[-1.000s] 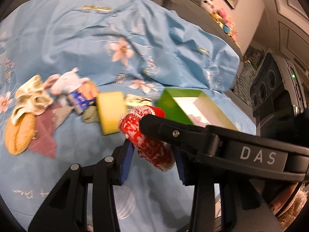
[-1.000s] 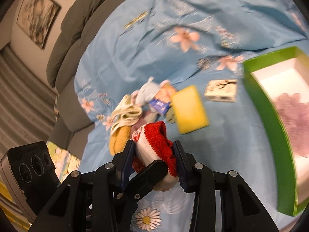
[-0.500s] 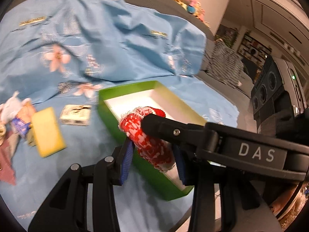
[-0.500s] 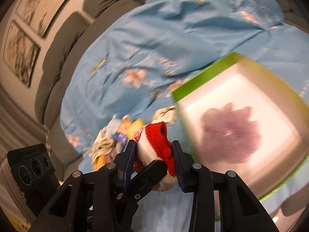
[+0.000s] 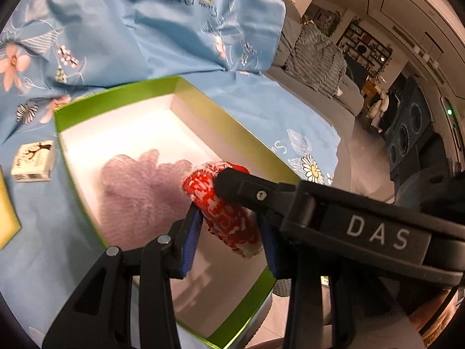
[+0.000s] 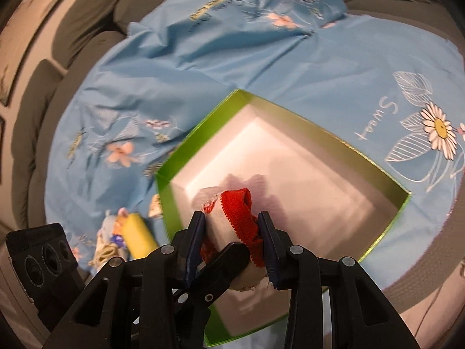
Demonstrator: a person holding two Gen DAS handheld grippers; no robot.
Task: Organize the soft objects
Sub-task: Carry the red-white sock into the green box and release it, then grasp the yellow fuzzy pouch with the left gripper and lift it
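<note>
Both tongs grip one red-and-white sock over the green box. The left tongs (image 5: 229, 232) pinch the sock (image 5: 226, 212) between blue pads, and the right tongs (image 6: 232, 241) clamp its other end. The box (image 5: 116, 93) sits on a blue cloth (image 6: 290, 58) over a sofa, with a purple fluffy piece (image 5: 139, 186) on its white floor. A small carton (image 5: 33, 161) lies left of the box.
</note>
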